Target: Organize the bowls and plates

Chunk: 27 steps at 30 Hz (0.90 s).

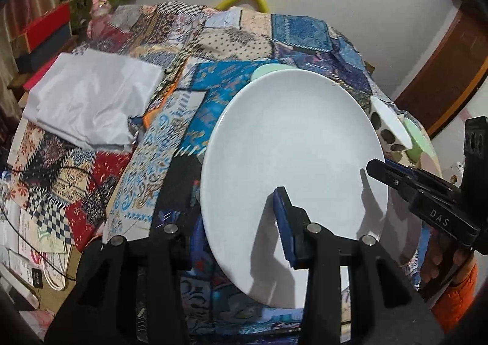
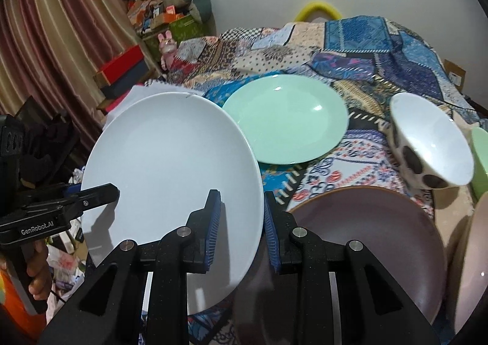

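Holding up a big white plate (image 2: 170, 180), two grippers are pinching it from both sides over a patchwork bedspread (image 2: 350, 49).

Going from left to right in the right wrist view: striped curtains (image 2: 61, 25) are hanging far left. The left gripper (image 2: 100, 191) is reaching in from the left edge, with a hand (image 2: 38, 272) under it, and its fingers are pinching the left rim of the white plate. The plate is tilting, with its rim lifted off the bedspread. The right gripper (image 2: 241, 223) is sitting at the plate's right rim, and its blue fingers (image 2: 213, 220) are pressing close on that rim, one on each side.

Next, a mint green plate (image 2: 286, 119) is lying flat on the bedspread, just behind the white plate. A brown plate (image 2: 375, 232) is lying nearer, under the right gripper. A white bowl with dark spots (image 2: 427, 144) is tipping on its side further right. A light green bowl (image 2: 480, 159) is peeking in at the right edge.

In the left wrist view, a folded white cloth (image 1: 91, 101) is lying on the left. The white plate (image 1: 289, 162) is filling the middle. The left gripper (image 1: 231, 223) is holding its near rim, and the right gripper (image 1: 378, 169) is biting the right rim.
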Each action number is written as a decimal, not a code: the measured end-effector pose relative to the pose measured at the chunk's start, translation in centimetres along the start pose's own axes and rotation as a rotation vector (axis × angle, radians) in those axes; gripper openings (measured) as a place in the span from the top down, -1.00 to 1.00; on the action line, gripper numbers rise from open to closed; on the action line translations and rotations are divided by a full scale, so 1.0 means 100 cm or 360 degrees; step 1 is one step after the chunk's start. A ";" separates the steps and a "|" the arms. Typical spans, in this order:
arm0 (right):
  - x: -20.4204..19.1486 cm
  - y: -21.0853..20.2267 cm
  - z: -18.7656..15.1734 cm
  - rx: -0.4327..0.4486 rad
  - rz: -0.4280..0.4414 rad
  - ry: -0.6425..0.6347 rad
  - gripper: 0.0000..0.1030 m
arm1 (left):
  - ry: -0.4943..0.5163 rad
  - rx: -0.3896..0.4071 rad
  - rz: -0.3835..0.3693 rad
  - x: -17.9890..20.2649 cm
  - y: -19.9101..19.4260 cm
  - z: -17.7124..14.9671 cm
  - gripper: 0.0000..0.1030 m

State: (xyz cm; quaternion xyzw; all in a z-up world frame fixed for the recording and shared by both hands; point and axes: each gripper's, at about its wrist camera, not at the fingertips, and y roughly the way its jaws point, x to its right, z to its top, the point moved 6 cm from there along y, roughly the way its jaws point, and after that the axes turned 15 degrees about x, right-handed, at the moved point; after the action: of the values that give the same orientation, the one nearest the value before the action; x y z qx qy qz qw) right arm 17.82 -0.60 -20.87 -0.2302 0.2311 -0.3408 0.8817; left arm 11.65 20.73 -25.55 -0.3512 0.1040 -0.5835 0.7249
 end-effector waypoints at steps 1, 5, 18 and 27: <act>0.003 -0.003 0.001 0.0012 -0.0007 0.0007 0.51 | 0.0009 0.0005 -0.0007 0.004 0.000 0.001 0.22; 0.013 -0.016 0.005 0.0051 -0.0035 0.0021 0.51 | 0.0044 0.0022 -0.0037 0.021 -0.001 0.007 0.22; 0.050 -0.059 0.007 0.0148 -0.0136 0.0083 0.51 | 0.0155 0.0052 -0.0139 0.081 -0.002 0.014 0.22; 0.077 -0.083 -0.002 0.0170 -0.0204 0.0137 0.51 | 0.0213 0.0011 -0.0211 0.118 0.005 0.007 0.22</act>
State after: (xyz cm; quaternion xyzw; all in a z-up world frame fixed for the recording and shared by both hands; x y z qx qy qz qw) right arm 18.68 -11.62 -18.24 -0.1822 0.2350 -0.4178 0.8585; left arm 15.98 10.22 -22.32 -0.3150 0.1267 -0.6526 0.6774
